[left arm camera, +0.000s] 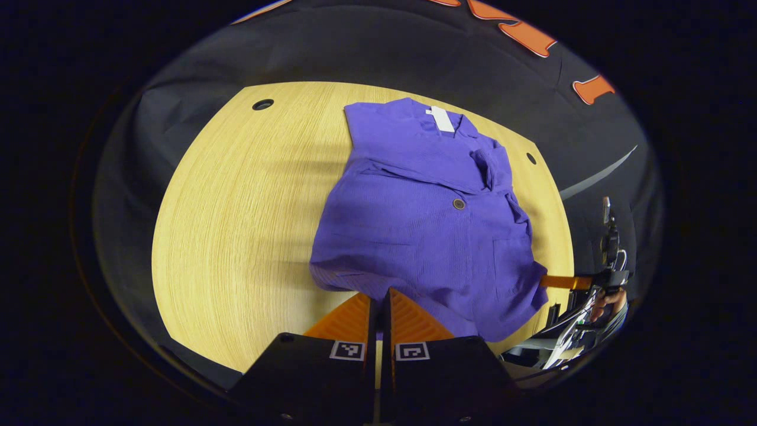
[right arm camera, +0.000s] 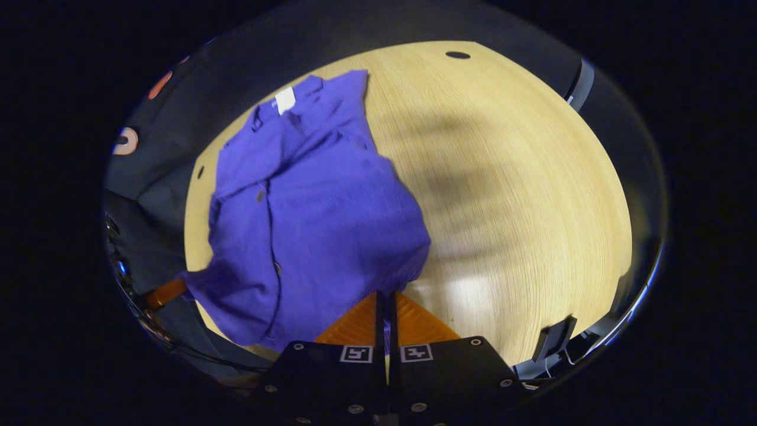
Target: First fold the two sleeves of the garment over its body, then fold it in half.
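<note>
Tongs, two (left [left arm camera: 378, 293], right [right arm camera: 387, 294]), pinch one purple garment [left arm camera: 426, 225].

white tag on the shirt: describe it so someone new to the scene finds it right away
Start at the light wooden table and find the purple shirt lying on it. Follow the shirt to its far end, away from the hand-held grippers, to the collar. The white tag sits just inside the neckline: a small pale rectangle, the only white patch on the purple cloth, unlike the dark round button lower down the front.
</note>
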`<state>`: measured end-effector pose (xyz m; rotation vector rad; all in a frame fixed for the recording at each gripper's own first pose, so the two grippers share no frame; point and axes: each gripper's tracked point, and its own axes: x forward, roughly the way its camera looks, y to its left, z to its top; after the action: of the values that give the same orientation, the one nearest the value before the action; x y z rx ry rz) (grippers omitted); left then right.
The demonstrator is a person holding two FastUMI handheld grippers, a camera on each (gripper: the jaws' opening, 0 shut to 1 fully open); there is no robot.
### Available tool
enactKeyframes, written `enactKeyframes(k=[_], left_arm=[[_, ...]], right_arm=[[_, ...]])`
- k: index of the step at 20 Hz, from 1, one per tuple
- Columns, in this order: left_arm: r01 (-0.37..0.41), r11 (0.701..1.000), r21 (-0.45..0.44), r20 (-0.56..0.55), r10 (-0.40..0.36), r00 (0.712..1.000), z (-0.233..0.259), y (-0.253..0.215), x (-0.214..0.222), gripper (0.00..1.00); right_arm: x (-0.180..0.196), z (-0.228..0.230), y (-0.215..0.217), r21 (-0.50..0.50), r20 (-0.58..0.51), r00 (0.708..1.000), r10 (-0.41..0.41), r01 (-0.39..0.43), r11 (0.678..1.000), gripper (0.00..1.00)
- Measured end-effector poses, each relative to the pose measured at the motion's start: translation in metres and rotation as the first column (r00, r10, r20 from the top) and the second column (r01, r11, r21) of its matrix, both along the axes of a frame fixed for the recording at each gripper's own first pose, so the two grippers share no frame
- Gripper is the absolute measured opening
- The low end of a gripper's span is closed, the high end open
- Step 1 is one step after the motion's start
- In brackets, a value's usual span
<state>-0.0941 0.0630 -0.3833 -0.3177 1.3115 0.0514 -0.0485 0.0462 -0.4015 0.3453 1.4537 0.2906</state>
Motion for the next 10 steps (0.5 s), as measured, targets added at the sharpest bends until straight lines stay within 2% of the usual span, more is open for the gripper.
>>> enactKeyframes(k=[3, 5, 10], left_arm=[[0.001, 1.0, -0.009, 0.033, -0.001, 0.999, 0.013, 0.002, 0.015, 0.05], [0.009, 1.0, -0.004, 0.05, -0.008, 0.999, 0.014, 0.003, 0.024, 0.05], [-0.001, 1.0, -0.016, 0.045, 0.001, 0.999, 0.01, -0.001, 0.025, 0.05]], right_arm=[[0.032, 0.028, 0.007, 0.063, 0.056, 0.998, -0.03, 0.027, 0.998, 0.02], [0.04, 0.021, -0.006, -0.007, 0.076, 0.997, -0.009, 0.01, 1.0, 0.01], [-0.019, -0.018, -0.023, -0.099, -0.087, 0.995, 0.054, -0.063, 0.993, 0.01]])
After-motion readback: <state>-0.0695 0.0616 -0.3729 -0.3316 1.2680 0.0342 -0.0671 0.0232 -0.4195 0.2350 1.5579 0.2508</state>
